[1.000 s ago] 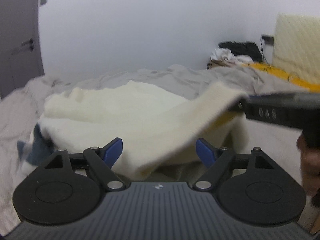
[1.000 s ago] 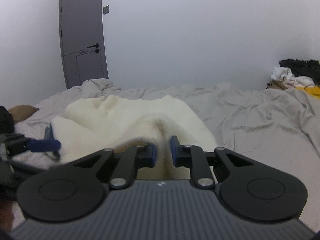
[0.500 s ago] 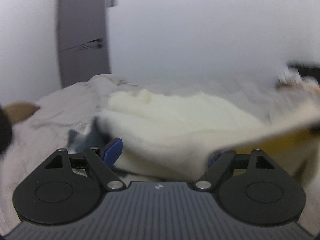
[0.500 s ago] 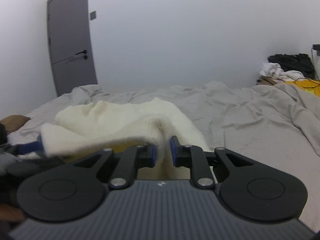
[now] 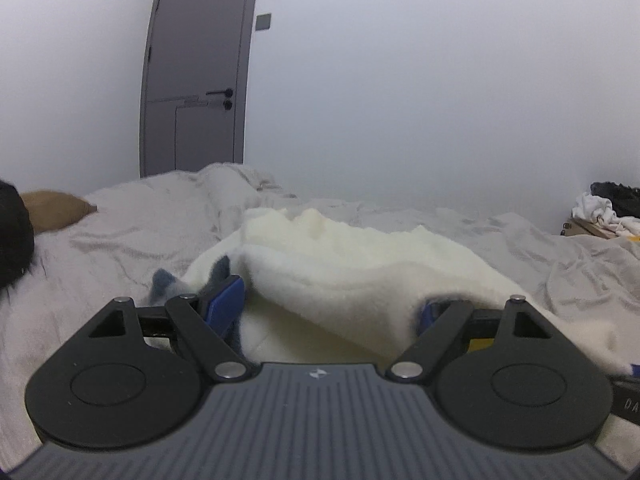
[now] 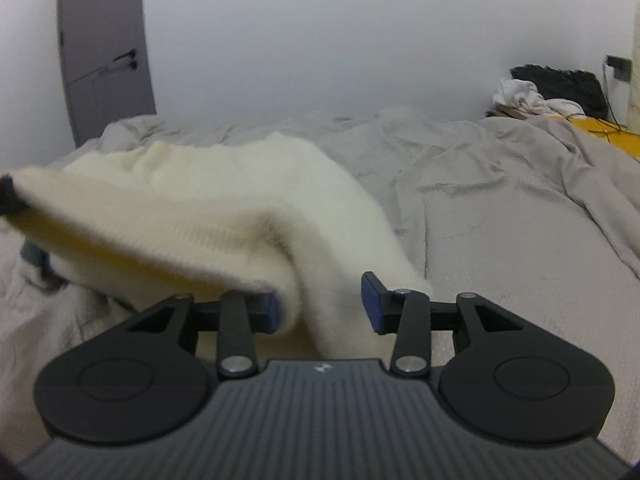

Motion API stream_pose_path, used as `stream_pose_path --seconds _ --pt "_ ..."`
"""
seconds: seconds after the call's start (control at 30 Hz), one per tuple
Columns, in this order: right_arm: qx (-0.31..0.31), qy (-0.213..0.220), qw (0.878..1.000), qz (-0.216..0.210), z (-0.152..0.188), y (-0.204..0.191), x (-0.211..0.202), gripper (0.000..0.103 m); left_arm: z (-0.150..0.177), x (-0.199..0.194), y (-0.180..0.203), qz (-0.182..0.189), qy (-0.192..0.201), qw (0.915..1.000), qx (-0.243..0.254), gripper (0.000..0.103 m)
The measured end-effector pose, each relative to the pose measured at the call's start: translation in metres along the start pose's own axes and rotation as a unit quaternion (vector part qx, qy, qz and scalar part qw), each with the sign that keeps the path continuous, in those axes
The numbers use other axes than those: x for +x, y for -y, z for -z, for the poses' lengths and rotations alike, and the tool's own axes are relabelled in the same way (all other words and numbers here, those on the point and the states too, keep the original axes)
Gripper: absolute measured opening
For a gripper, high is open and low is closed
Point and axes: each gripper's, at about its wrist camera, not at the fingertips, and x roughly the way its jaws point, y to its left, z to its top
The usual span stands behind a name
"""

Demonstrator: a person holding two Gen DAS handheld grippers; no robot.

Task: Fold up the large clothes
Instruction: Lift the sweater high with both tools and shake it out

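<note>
A cream fleece garment [image 6: 208, 200] lies heaped on the grey bed [image 6: 500, 220], one flap lifted over the rest. The right claw [image 6: 320, 300] is opening, a thick fold of fleece between its blue pads but no longer pinched. The left claw [image 5: 332, 304] stands wide, fleece draped between and over it, holding nothing. The stuff looks soft, light and floppy, likely to sag and slide off any loose hold; I'd take it by a hem or corner, pinching through the full thickness
</note>
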Motion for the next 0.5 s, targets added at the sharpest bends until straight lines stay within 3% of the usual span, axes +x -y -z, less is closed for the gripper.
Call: stream_pose_path --seconds 0.1,0.2,0.23,0.27,0.5 --pt "-0.017 0.047 0.999 0.014 -0.005 -0.007 -0.014 0.041 -0.004 -0.001 -0.009 0.015 -0.003 0.9994 -0.03 0.079" --pt "-0.05 0.105 0.993 0.027 -0.011 -0.017 -0.033 0.04 -0.007 -0.005 -0.012 0.041 -0.006 0.998 -0.047 0.047" --pt "-0.063 0.124 0.99 0.031 -0.013 -0.021 -0.039 0.04 -0.009 -0.007 -0.013 0.053 -0.012 0.9971 -0.053 0.027" --pt "-0.072 0.137 0.987 0.033 -0.013 -0.024 -0.044 0.04 -0.012 -0.012 -0.013 0.064 -0.015 0.9958 -0.064 0.02" --pt "-0.089 0.189 0.977 0.046 -0.029 -0.031 -0.085 0.04 -0.046 -0.073 -0.009 0.085 0.07 0.9916 -0.068 0.012"
